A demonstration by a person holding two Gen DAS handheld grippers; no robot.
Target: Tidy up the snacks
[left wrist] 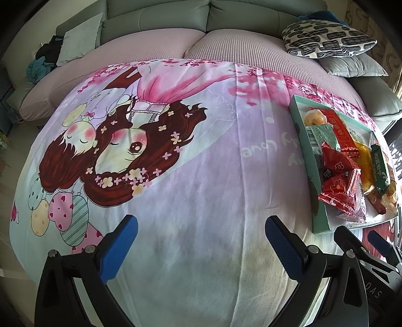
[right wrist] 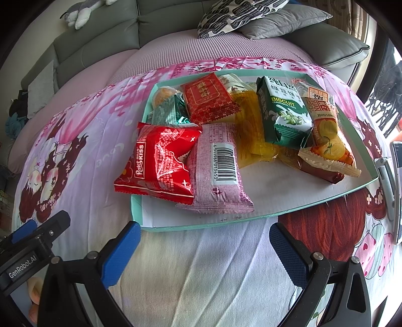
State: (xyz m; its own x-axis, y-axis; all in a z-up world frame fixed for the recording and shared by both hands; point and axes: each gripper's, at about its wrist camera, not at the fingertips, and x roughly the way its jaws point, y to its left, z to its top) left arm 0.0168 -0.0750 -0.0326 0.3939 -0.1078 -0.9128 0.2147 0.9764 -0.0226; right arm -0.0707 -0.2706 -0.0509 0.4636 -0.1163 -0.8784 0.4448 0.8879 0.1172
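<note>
Snacks piled in a shallow teal tray (right wrist: 251,218) with a white floor; tray lies on a cartoon-print cloth (right wrist: 213,264) spread over the bench. Near-left corner: red "Kiss" pack (right wrist: 160,161), partly overhanging the tray's left rim, touching a pink pack (right wrist: 221,171) lying barcode-up on its right. Behind them: a red pack (right wrist: 208,98), a teal-green pack (right wrist: 170,113) and a yellow clear pack (right wrist: 251,135). Right side: green biscuit box (right wrist: 281,113) leaning upright against an orange pack (right wrist: 326,135); a brown pack (right wrist: 316,168) lies under the orange one.

Right tongs (right wrist: 204,247) spread, empty, just short of the tray's near rim. Left tongs (left wrist: 201,241) spread, empty, over bare cloth, tray off to their right.

Beyond the cloth: a grey-green sofa (left wrist: 176,17) with a black-and-white patterned cushion (left wrist: 329,37).
</note>
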